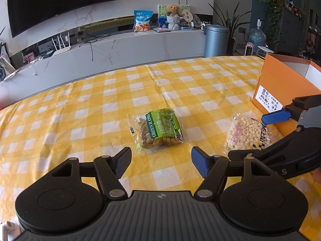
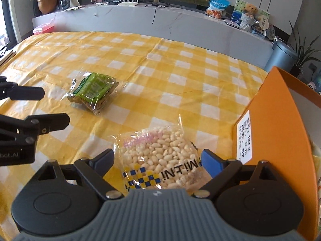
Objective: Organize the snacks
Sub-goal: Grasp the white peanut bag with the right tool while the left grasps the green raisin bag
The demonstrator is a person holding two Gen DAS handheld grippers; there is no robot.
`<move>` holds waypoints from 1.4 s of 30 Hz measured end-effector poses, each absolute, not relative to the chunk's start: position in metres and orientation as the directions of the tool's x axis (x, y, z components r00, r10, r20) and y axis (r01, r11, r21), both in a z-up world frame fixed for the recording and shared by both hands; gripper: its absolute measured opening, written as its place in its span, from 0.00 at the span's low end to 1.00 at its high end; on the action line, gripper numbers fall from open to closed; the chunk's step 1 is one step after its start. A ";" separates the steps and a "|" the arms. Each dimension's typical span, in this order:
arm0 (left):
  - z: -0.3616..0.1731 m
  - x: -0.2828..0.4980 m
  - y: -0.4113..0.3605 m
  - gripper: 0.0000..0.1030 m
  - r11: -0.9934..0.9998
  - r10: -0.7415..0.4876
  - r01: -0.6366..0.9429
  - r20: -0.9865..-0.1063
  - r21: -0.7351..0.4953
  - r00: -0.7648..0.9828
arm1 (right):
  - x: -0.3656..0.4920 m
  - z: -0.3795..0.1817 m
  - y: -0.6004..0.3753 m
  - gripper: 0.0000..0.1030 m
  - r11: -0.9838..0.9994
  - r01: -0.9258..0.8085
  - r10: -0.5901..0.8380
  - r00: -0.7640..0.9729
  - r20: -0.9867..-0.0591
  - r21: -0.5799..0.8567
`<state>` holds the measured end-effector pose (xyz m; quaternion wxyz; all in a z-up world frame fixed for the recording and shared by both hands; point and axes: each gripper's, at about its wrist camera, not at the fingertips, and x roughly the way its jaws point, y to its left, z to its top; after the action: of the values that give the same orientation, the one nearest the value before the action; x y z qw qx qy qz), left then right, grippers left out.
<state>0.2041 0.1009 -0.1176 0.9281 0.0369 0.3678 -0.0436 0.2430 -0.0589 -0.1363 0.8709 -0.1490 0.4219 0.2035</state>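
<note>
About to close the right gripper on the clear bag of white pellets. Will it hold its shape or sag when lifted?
The bag of white pellets is thin clear film around loose pieces, so it will probably sag and shift between the open right gripper. It looks light for its size. The glossy film may slip, so pinching nearer the printed end seems safer.

A yellow checked tablecloth (image 1: 80, 104) spreads ahead of the gripper. Beyond it, a dark television (image 1: 58, 2) hangs over a marble shelf (image 1: 128, 46) holding a white router (image 1: 61, 47), teddy bear (image 1: 173, 10) and grey bin (image 1: 215, 40).
</note>
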 end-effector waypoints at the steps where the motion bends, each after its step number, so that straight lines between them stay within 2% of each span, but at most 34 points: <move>1: -0.118 0.205 0.101 0.78 0.993 -0.055 0.111 -0.685 0.038 0.726 | 0.242 -0.137 -0.058 0.90 0.866 -0.490 0.230 0.563 -0.794 -0.097; 4: -0.119 0.209 0.103 0.79 0.993 -0.061 0.116 -0.688 0.033 0.724 | 0.242 -0.140 -0.059 0.90 0.860 -0.499 0.233 0.563 -0.793 -0.102; 10: -0.119 0.212 0.108 0.80 0.995 -0.071 0.100 -0.689 0.002 0.721 | 0.241 -0.140 -0.056 0.83 0.876 -0.474 0.229 0.567 -0.791 -0.086; 15: -0.117 0.212 0.113 0.80 0.996 -0.063 0.084 -0.694 -0.003 0.717 | 0.235 -0.138 -0.039 0.83 0.863 -0.503 0.285 0.558 -0.780 -0.044; 21: -0.114 0.210 0.122 0.80 0.997 -0.070 0.070 -0.696 -0.028 0.714 | 0.245 -0.135 -0.028 0.89 0.840 -0.541 0.300 0.524 -0.797 -0.039; 23: -0.114 0.213 0.122 0.80 0.996 -0.078 0.080 -0.697 -0.031 0.712 | 0.248 -0.132 -0.034 0.94 0.821 -0.569 0.302 0.509 -0.806 -0.052; 28: -0.113 0.219 0.118 0.83 0.993 -0.119 0.104 -0.689 -0.063 0.715 | 0.257 -0.131 -0.047 0.94 0.786 -0.614 0.303 0.479 -0.824 -0.068; 32: -0.111 0.223 0.114 0.86 0.991 -0.134 0.114 -0.677 -0.074 0.724 | 0.259 -0.134 -0.053 0.86 0.781 -0.625 0.346 0.443 -0.827 -0.008; 37: -0.111 0.231 0.111 0.88 0.990 -0.140 0.113 -0.677 -0.085 0.722 | 0.251 -0.136 -0.048 0.80 0.785 -0.618 0.335 0.479 -0.811 -0.041; 40: -0.111 0.236 0.110 0.89 0.988 -0.155 0.096 -0.673 -0.124 0.723 | 0.253 -0.135 -0.053 0.79 0.842 -0.537 0.279 0.515 -0.810 -0.051; 42: -0.114 0.242 0.109 0.90 0.991 -0.122 0.049 -0.691 -0.123 0.712 | 0.255 -0.135 -0.058 0.78 0.875 -0.481 0.241 0.537 -0.808 -0.058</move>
<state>0.2419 0.1093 -0.1135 0.9240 -0.0480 0.3765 -0.0463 0.2549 -0.0578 -0.1350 0.8656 -0.1382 0.4337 0.2086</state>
